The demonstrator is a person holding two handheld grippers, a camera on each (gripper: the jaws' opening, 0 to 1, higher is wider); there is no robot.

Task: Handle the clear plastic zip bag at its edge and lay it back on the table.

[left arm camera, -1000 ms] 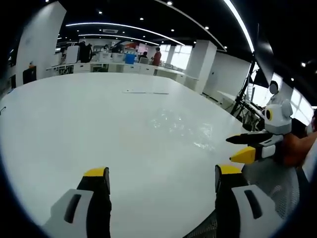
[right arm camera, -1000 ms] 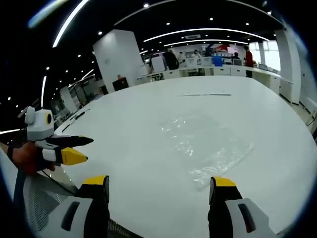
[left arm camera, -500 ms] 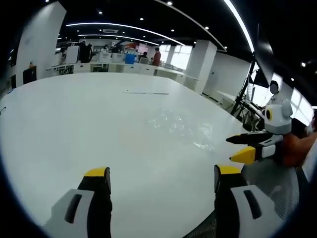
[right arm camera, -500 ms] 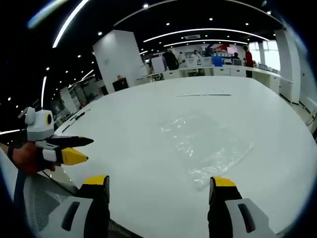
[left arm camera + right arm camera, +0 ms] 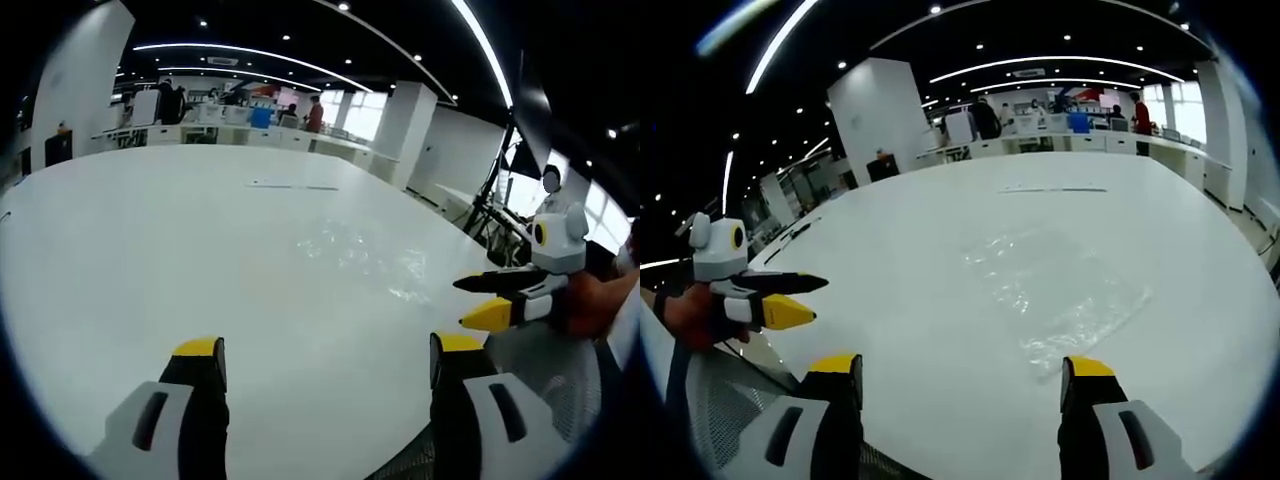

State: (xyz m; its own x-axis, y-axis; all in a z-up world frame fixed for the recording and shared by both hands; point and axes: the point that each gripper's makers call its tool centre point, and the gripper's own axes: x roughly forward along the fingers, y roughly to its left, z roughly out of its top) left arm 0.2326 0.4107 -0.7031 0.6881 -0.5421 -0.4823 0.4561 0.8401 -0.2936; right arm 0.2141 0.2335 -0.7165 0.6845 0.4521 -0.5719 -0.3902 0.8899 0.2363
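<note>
Bag (image 5: 1058,290) lies flat on table (image 5: 900,260), apparently untouched; right gripper (image 5: 958,378) and left gripper (image 5: 315,358) hover spread, empty, presumably readied for edge grasp.

The table (image 5: 890,260) is showing a smooth, white, faintly glossy top. The bag (image 5: 1060,290) is lying as clear, crinkled plastic, glinting in spots. The right gripper (image 5: 958,380) and left gripper (image 5: 318,358) are showing yellow-capped tips on hard, matt black-and-white plastic.
</note>
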